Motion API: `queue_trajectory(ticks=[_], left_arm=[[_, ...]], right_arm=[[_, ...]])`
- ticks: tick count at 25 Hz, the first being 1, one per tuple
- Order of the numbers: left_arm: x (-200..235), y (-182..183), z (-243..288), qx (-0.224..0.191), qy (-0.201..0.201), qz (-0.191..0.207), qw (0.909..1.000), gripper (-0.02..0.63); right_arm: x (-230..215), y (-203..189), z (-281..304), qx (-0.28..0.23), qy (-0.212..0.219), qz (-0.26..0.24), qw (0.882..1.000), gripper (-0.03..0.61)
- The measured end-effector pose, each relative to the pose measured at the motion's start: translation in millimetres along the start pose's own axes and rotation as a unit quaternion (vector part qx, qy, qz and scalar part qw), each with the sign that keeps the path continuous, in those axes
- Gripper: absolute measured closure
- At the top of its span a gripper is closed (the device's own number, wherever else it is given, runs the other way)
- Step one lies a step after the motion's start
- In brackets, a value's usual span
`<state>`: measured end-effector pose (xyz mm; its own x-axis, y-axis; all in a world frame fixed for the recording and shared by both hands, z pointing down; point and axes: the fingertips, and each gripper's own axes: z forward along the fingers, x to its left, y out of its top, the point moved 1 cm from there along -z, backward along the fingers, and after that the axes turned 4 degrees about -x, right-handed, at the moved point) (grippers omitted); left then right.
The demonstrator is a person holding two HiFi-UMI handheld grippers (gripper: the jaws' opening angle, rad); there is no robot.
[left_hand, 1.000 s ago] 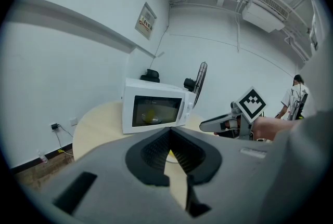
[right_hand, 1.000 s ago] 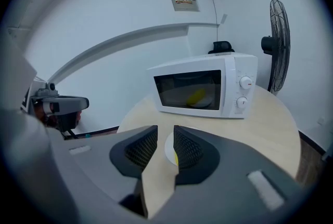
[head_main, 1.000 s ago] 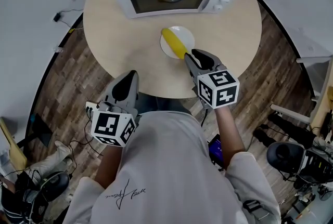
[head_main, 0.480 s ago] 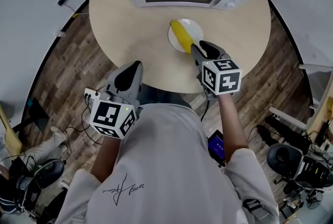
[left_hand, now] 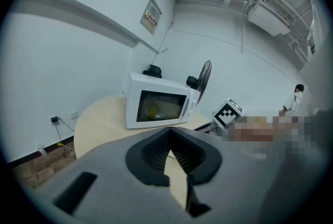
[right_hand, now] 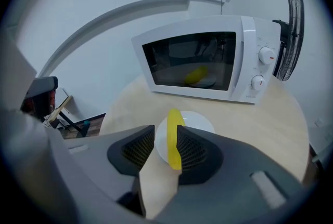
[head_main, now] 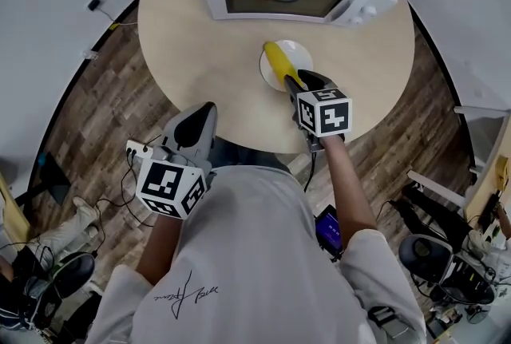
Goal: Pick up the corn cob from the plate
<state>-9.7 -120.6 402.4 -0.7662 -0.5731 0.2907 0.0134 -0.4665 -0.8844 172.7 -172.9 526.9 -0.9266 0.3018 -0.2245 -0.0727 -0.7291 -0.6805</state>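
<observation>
Yellow corn cob [right_hand: 174,124] spans plate [right_hand: 199,121], between opening right tongs [right_hand: 165,133].

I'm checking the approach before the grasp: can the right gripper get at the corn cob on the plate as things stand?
Probably yes. The jaws of the right gripper are opening with the corn cob between them on the plate, and nothing blocks the way.

the left hand-held gripper [head_main: 206,109] sits low, close to the body, tipped slightly down, its jaws together with nothing in them. the right forearm [head_main: 339,183] stretches forward. the right hand-held gripper [head_main: 299,81] pitches steeply down, jaws opening, the corn cob [right_hand: 175,140] between them, not clamped.
</observation>
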Motion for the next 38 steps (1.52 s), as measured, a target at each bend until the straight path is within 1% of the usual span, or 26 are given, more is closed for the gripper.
queue_trajectory(ticks=[8, 16, 25, 30, 38], left_arm=[[16, 1, 2, 0.008, 0.004, -0.004, 0.9999, 0.623], [32, 8, 9, 0.012, 0.004, -0.005, 0.9999, 0.622], [42, 4, 9, 0.022, 0.008, -0.012, 0.9996, 0.623], [45, 5, 12, 0.023, 0.009, -0.016, 0.9996, 0.622], [53, 4, 9, 0.024, 0.019, -0.019, 0.9993, 0.623]], right_arm=[[-10, -6, 32, 0.038, -0.015, -0.005, 0.999, 0.400], [-19, -14, 56, 0.083, -0.033, -0.022, 0.996, 0.356], [-23, -20, 75, 0.113, -0.035, -0.026, 0.993, 0.318], [-25, -22, 82, 0.121, -0.038, -0.029, 0.992, 0.306], [-26, -23, 94, 0.128, -0.037, -0.040, 0.990, 0.305]])
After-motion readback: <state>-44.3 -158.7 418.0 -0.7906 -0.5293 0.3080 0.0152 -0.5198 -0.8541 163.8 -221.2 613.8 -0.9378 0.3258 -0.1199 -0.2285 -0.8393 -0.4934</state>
